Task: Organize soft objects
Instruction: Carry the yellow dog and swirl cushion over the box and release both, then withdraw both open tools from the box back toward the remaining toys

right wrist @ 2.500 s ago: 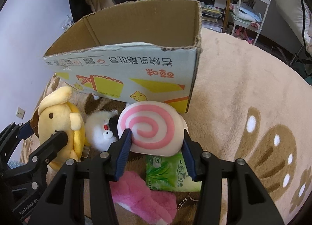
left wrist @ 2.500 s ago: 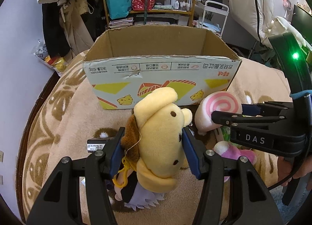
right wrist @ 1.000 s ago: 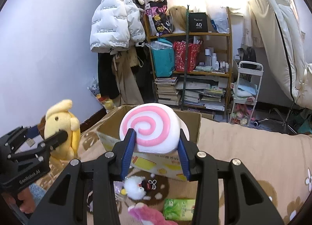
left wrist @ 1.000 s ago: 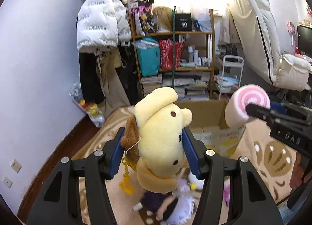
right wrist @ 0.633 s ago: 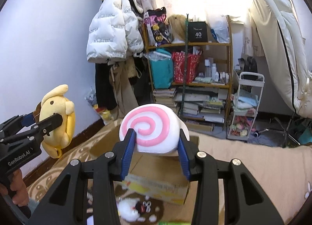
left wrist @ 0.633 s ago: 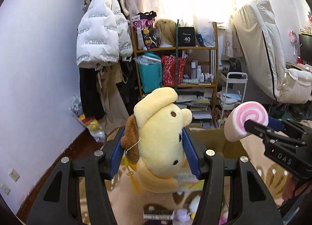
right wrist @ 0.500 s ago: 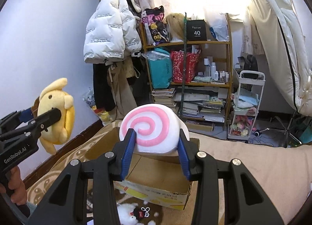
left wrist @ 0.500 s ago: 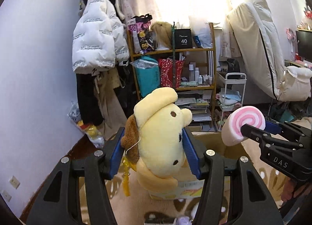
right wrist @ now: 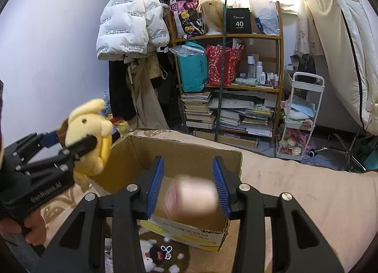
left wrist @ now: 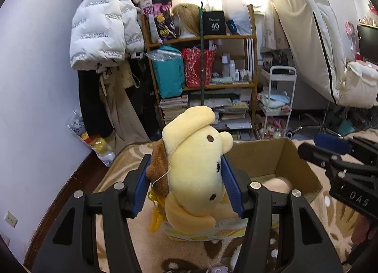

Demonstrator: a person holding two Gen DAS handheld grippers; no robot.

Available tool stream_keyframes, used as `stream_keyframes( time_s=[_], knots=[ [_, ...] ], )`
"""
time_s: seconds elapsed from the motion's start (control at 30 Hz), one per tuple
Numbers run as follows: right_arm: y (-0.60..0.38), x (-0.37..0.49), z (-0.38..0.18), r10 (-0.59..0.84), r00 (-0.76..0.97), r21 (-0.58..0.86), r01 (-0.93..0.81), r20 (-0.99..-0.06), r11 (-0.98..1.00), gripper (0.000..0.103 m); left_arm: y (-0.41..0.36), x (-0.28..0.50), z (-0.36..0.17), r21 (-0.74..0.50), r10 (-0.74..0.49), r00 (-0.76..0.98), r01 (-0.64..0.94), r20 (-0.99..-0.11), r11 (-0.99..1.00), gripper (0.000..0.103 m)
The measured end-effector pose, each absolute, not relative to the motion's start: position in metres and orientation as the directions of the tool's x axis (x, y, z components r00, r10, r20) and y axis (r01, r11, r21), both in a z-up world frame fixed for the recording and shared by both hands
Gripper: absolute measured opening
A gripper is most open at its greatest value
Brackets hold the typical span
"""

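Observation:
My left gripper (left wrist: 186, 185) is shut on a yellow plush dog (left wrist: 196, 166) and holds it up in front of the open cardboard box (left wrist: 278, 157); it also shows in the right wrist view (right wrist: 87, 136). My right gripper (right wrist: 189, 185) is open above the box (right wrist: 179, 154). The pink swirl plush (right wrist: 191, 199) is blurred, falling between the fingers into the box. In the left wrist view it (left wrist: 276, 184) lies low inside the box.
A small white plush (right wrist: 153, 256) lies on the beige patterned blanket (right wrist: 295, 190) in front of the box. A wooden shelf (right wrist: 236, 84) with books and bags, hanging coats (right wrist: 132, 36) and a white cart (right wrist: 300, 117) stand behind.
My right gripper has opened and let go of the pink swirl plush, which drops into the box. My left gripper still holds the yellow dog and has moved closer to the box.

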State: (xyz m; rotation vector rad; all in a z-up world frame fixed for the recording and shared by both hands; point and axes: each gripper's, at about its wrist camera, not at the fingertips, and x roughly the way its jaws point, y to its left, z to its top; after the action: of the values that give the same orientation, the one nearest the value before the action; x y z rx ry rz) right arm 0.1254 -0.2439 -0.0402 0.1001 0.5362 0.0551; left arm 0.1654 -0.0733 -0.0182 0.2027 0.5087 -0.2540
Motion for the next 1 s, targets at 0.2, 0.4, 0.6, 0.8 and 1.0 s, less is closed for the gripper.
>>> stream_keyframes(
  time_s=[0.2,0.4,0.6,0.8,1.0],
  knots=[
    [-0.245,0.134,-0.059,0.096,0.823,0.124,-0.031,-0.561,0.992,0.045,-0.078,0.177,-0.036,0.115,-0.194,0.807,0.307,-0.558,0.945,0.060],
    [-0.245,0.136,-0.065,0.108,0.805,0.133,-0.036,-0.584,0.990,0.045,-0.074,0.177,-0.041,0.136,-0.153,0.823,0.268,-0.547,0.954,0.083],
    [-0.249,0.132,-0.066,0.101,0.806,0.170,0.000,-0.583,0.986,0.065,-0.066,0.175,-0.042,0.136,-0.129,0.814,0.247,-0.566,0.959,0.091],
    [-0.247,0.126,-0.063,0.095,0.811,0.168,0.004,-0.577,0.986,0.087,-0.065,0.167,-0.040,0.144,-0.117,0.802,0.245,-0.586,0.959,0.094],
    [-0.246,0.111,-0.056,0.103,0.822,0.193,0.009,-0.560,0.981,0.103,-0.057,0.148,-0.036,0.179,-0.078,0.811,0.220,-0.581,0.959,0.095]
  ],
)
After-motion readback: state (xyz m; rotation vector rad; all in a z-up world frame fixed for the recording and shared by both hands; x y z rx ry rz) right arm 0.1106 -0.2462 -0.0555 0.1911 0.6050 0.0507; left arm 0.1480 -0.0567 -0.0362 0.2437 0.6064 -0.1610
